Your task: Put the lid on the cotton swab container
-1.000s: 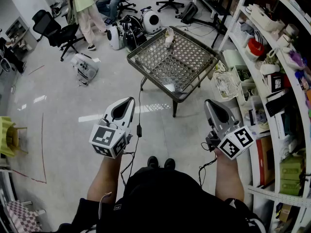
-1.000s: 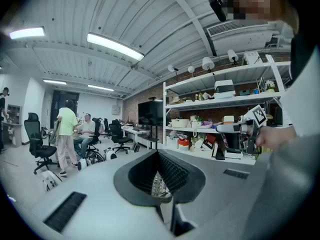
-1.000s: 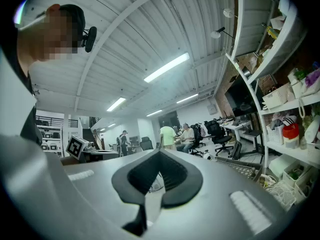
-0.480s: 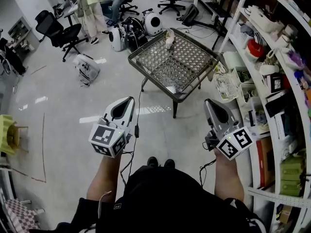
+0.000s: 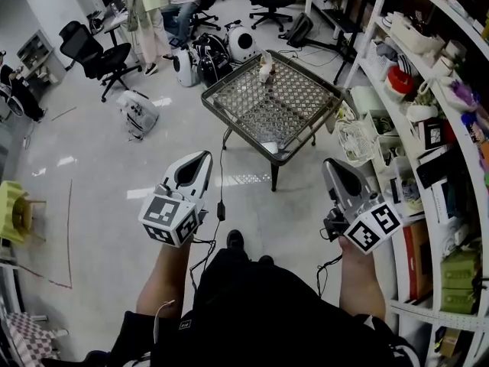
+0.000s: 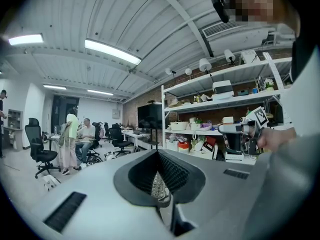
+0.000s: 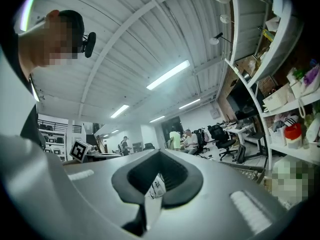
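Container on the table, well apart from both shut, empty grippers.
Head view: small pale container (image 5: pixel 265 69) at the far edge of the table (image 5: pixel 306 98), upper centre; left gripper (image 5: pixel 200 159) and right gripper (image 5: pixel 329 164) lower in frame. Left gripper view: jaws together, holding nothing. Right gripper view: likewise.

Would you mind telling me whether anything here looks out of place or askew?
Nothing stands out. The dark wire-mesh table stands level with one small pale object near its far edge; the left hand-held gripper and right hand-held gripper are shut, holding nothing.
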`<state>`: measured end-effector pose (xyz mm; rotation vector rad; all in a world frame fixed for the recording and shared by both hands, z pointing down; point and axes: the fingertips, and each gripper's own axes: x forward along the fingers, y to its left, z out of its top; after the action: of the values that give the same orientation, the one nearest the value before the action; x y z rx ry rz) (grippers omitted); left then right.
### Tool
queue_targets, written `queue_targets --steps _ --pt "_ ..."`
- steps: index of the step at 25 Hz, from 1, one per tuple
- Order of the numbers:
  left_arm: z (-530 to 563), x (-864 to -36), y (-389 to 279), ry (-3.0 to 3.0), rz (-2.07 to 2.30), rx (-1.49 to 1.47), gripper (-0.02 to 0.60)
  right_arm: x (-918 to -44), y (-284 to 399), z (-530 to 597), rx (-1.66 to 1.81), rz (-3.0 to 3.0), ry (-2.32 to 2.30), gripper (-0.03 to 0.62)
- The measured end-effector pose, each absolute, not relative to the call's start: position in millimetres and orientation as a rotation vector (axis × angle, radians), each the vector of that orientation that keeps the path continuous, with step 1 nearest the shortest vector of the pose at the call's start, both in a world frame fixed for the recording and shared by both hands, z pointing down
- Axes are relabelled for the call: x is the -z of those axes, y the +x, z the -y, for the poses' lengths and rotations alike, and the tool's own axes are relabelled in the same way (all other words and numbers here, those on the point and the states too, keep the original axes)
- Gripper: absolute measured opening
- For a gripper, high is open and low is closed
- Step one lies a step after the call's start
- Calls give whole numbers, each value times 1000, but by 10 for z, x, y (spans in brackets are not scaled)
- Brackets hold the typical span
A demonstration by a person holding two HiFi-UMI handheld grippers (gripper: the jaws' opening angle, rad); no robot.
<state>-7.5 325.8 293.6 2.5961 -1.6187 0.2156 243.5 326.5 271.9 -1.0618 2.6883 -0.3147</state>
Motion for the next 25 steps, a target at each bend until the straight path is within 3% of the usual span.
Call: queue_targets --steps 11,25 --pt "-2804 -3121 -418 2554 1612 -194 6 -2825 2032 -2752 408 -2689 -999 11" --pt "-1675 -3296 -1408 2569 1564 -170 6 -2959 864 -1661 499 -2745 -1016 11"
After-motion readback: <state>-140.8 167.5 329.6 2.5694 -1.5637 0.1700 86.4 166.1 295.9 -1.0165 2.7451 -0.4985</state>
